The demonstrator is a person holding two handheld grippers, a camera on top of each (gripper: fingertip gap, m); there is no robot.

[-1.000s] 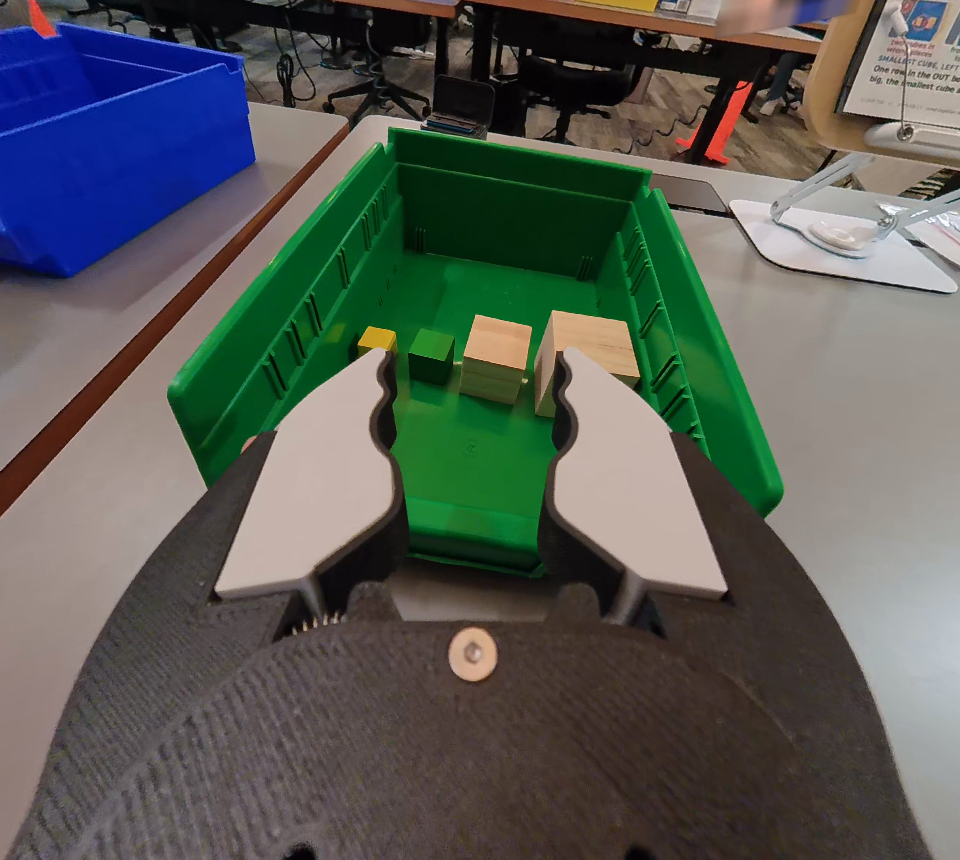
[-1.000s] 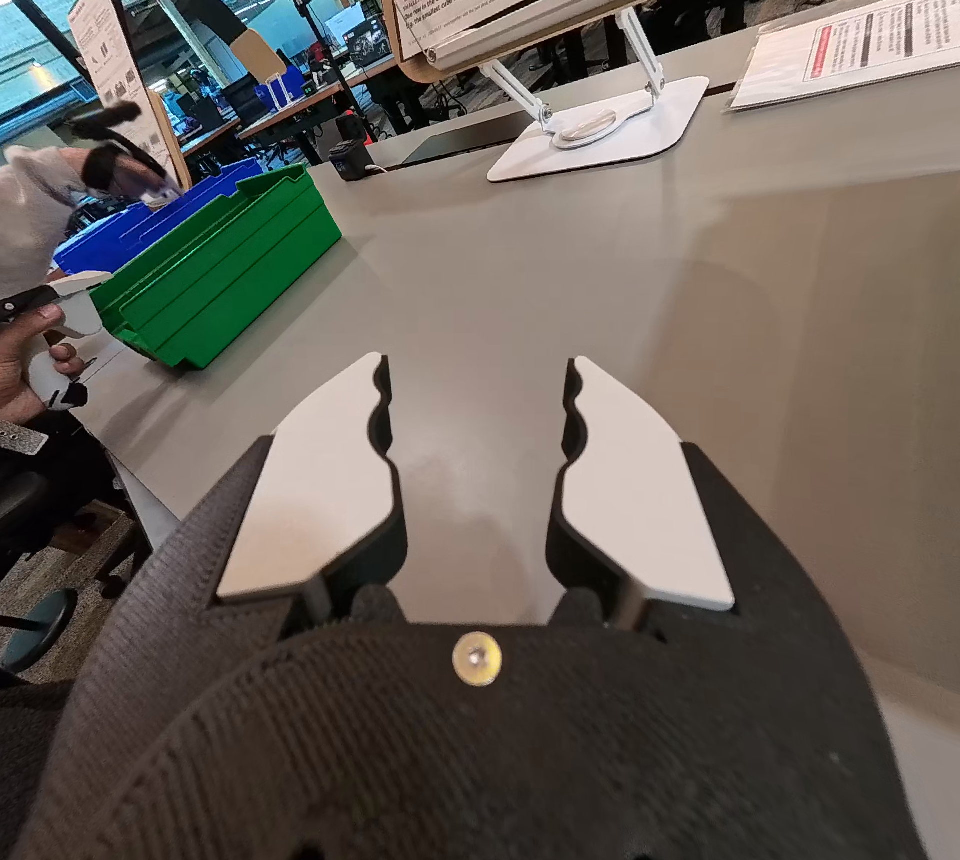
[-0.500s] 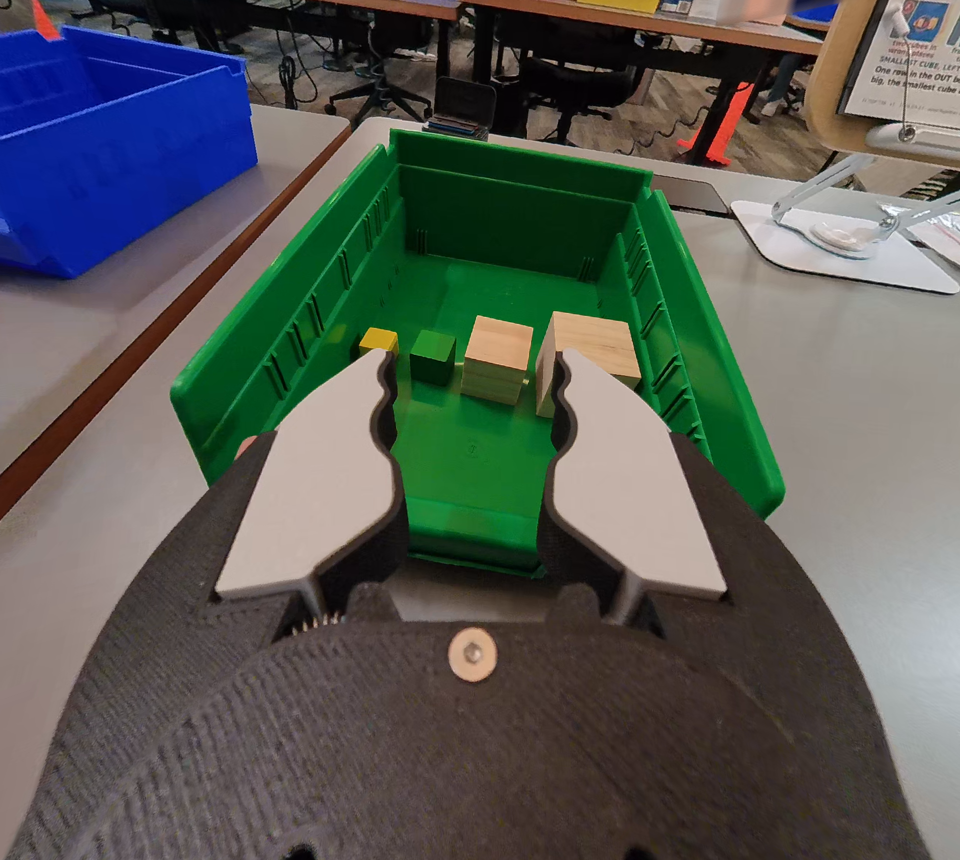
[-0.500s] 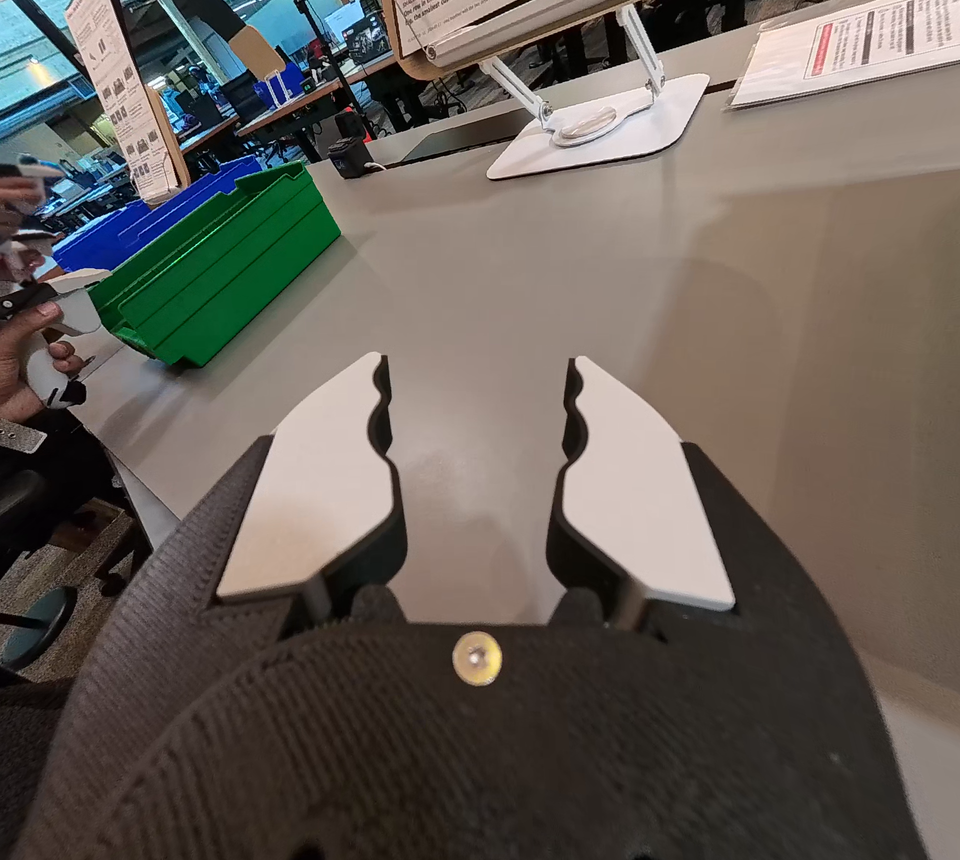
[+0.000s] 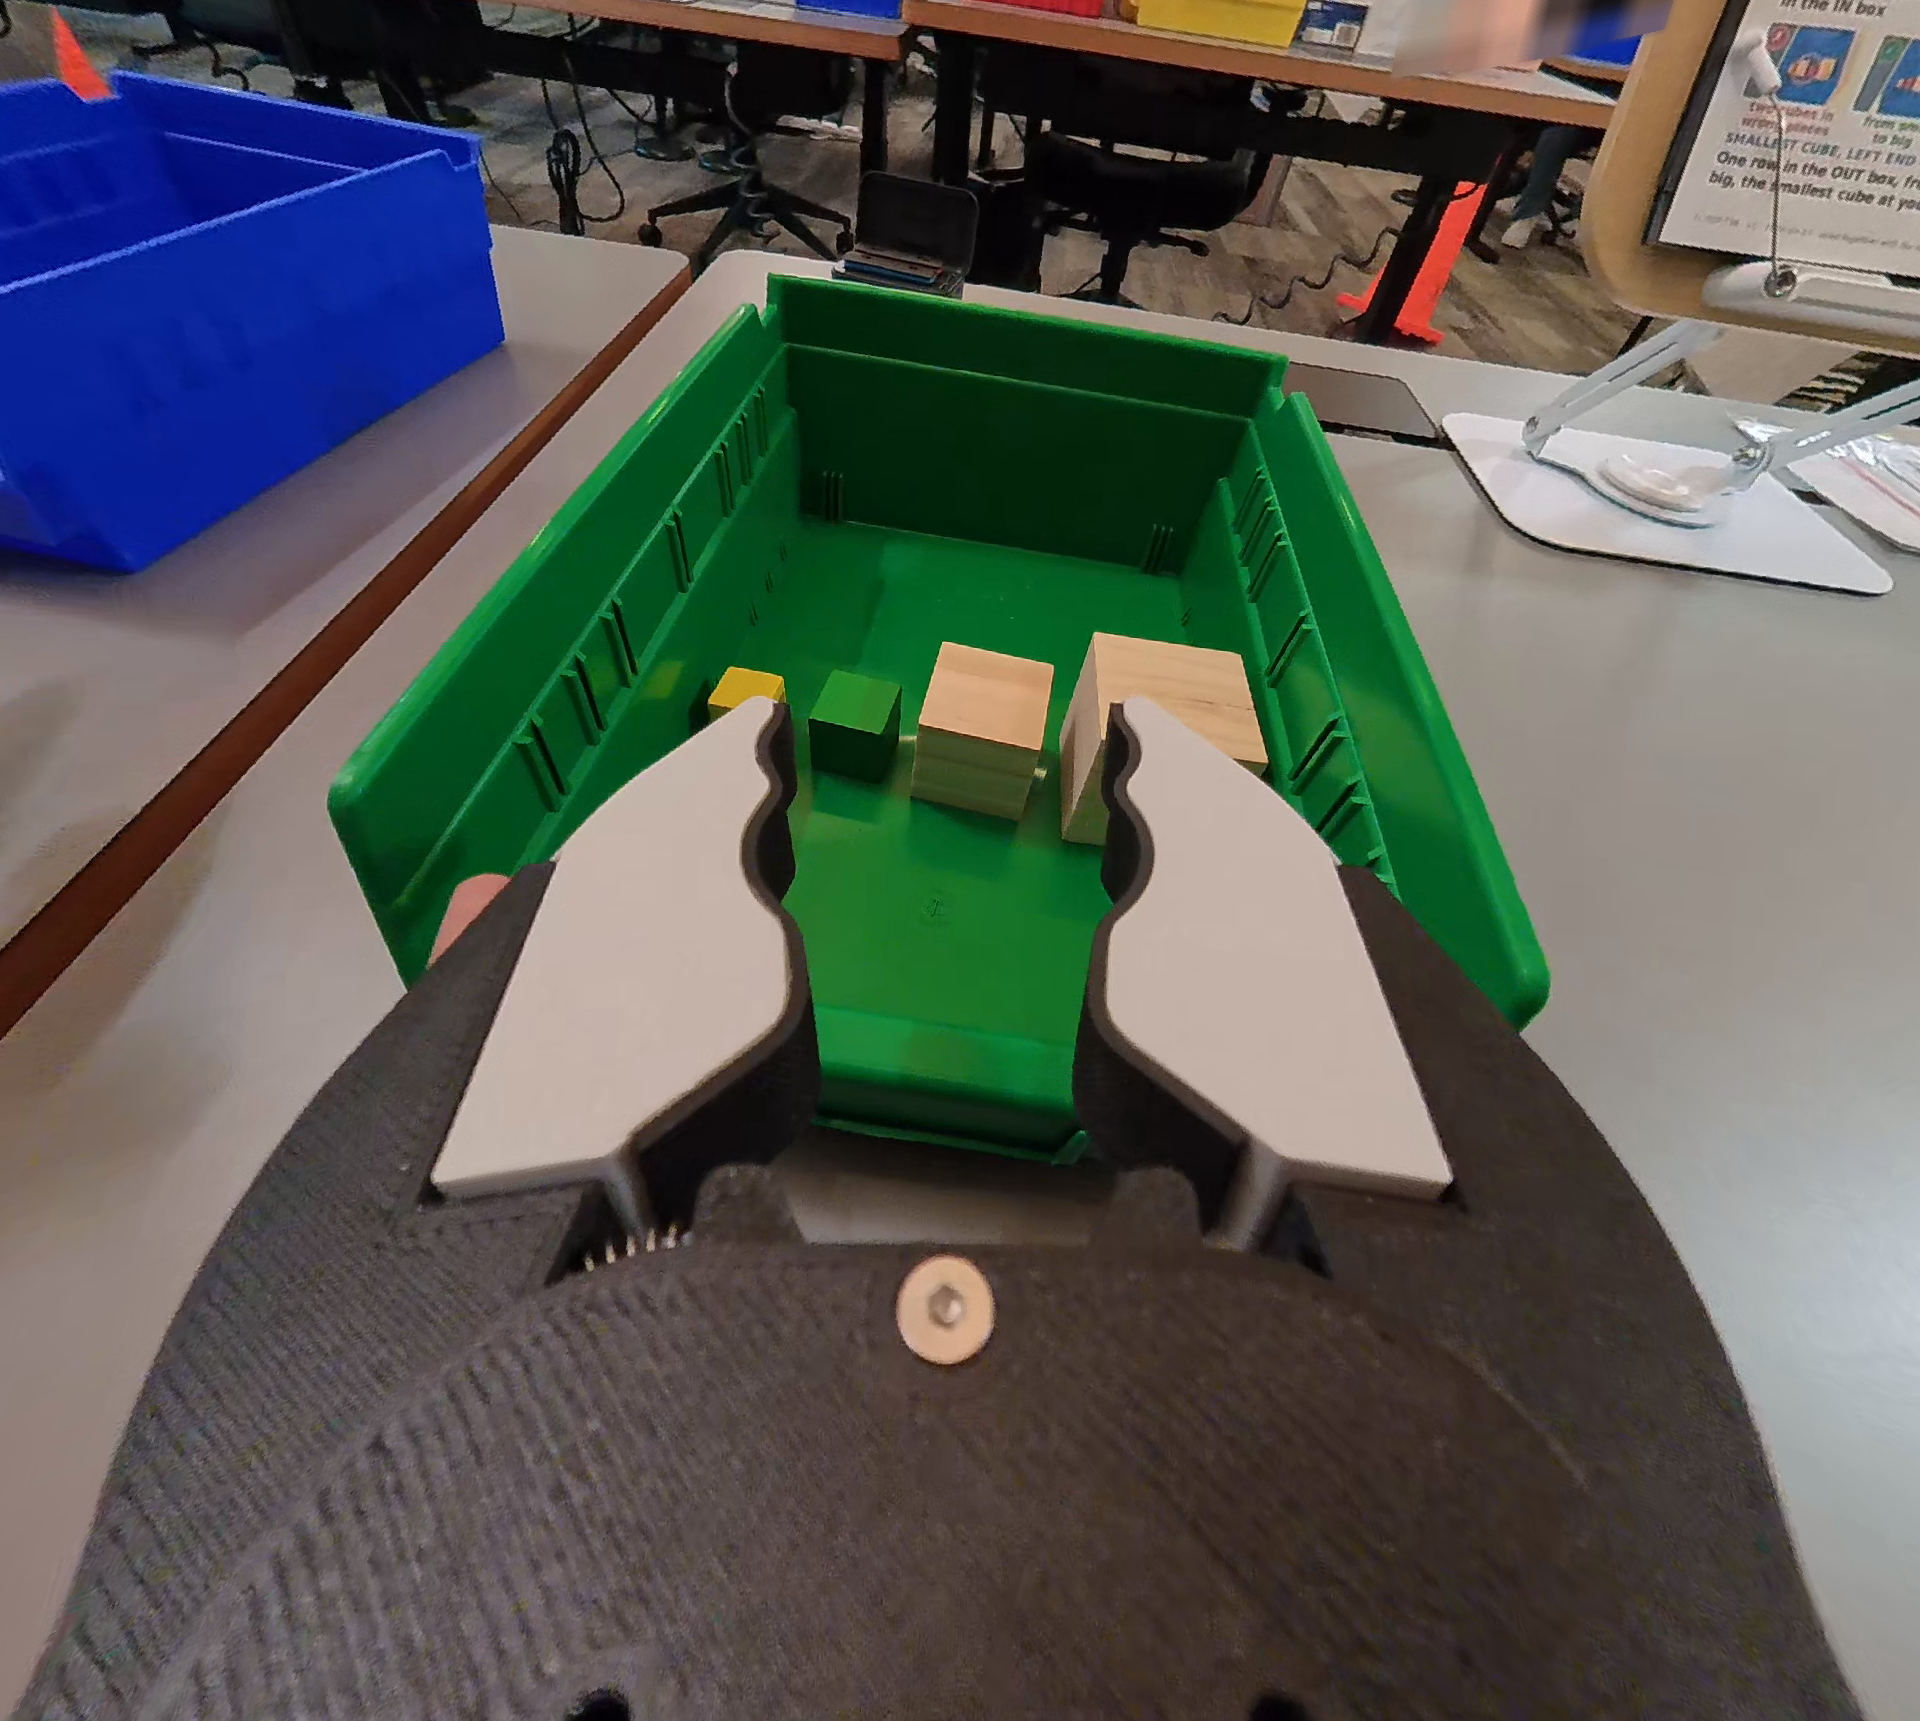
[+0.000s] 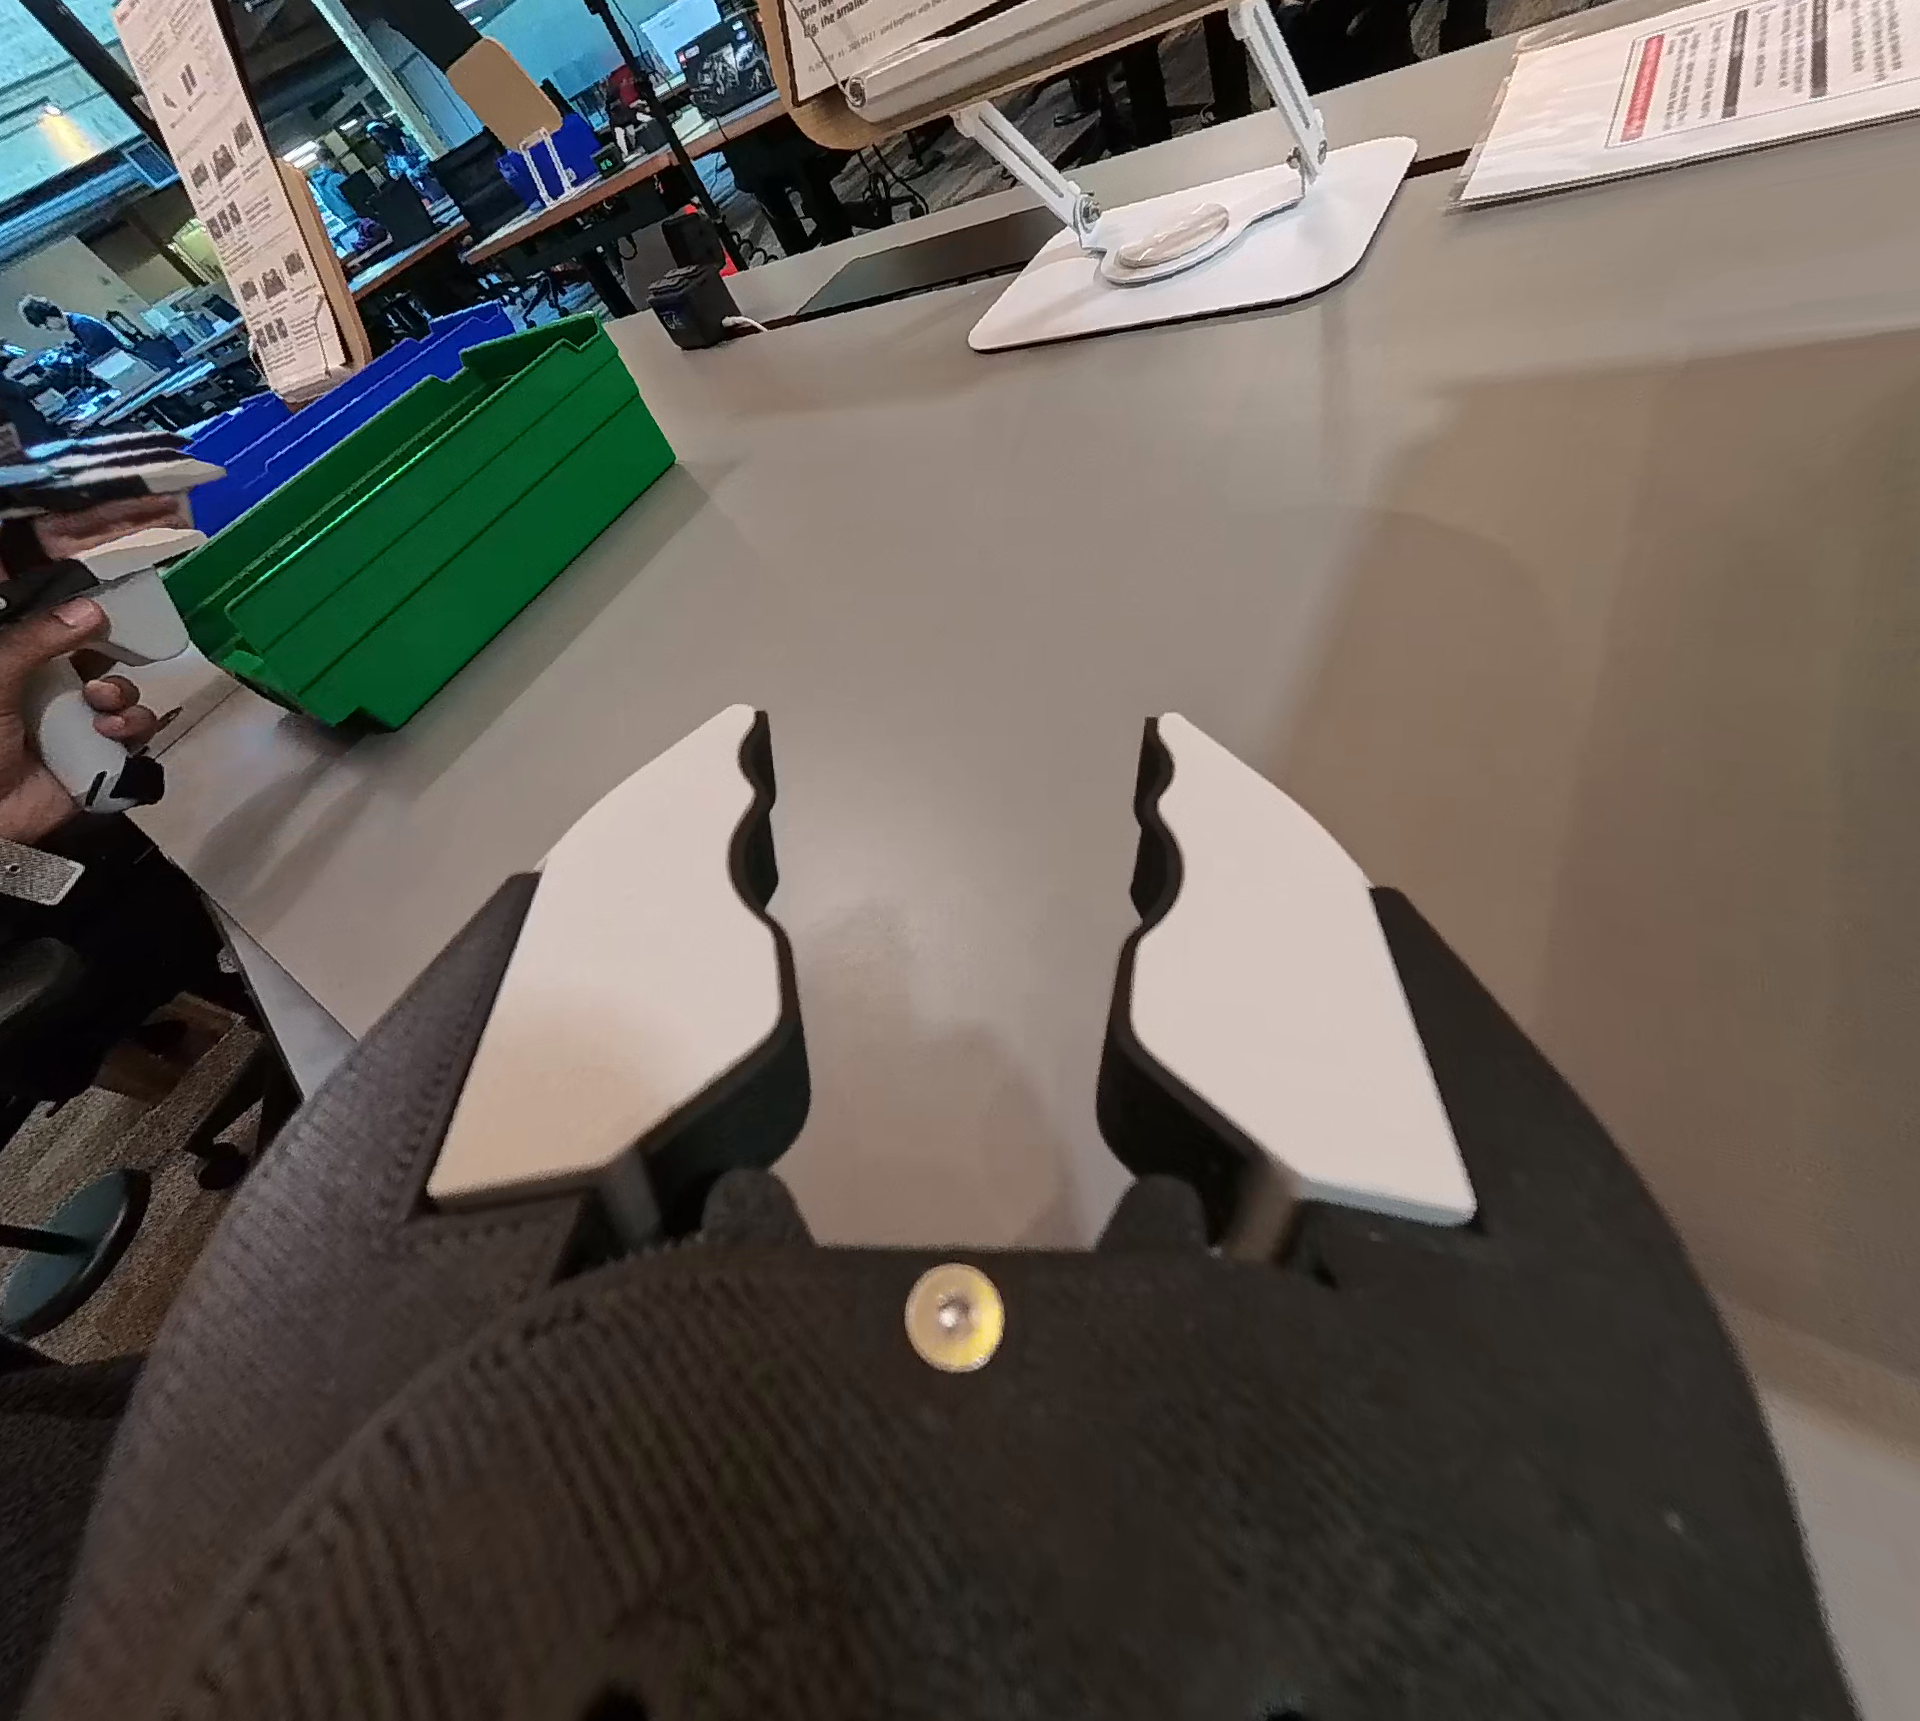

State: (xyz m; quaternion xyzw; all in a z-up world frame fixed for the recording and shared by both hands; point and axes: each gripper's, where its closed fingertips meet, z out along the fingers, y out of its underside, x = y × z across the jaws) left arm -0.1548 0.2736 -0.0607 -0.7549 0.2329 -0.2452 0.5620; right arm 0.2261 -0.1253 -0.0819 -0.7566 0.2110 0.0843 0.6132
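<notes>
A green bin [image 5: 582, 695] stands on the grey table. Inside it a row of cubes runs left to right: a small yellow cube [image 5: 746, 690], a green cube [image 5: 854, 724], a wooden cube [image 5: 982, 728] and a larger wooden cube [image 5: 1174, 705]. My left gripper [image 5: 945, 721] is open and empty, held above the bin's near end, its fingertips in front of the row. My right gripper [image 6: 954, 726] is open and empty over bare table, well right of the green bin [image 6: 436, 528]. The left gripper's handle and a hand [image 6: 73, 695] show at the far left of the right wrist view.
A blue bin [image 5: 208, 300] sits on the neighbouring table at left. A white stand with an instruction board [image 6: 1195, 237] is at the table's back right, a laminated sheet [image 6: 1714, 82] beside it. A small black device [image 5: 914, 237] sits behind the green bin.
The left gripper has drifted slightly, the bin barely shifting in view. In the right wrist view the person's raised hand at far left has come down; the right gripper stays put.
</notes>
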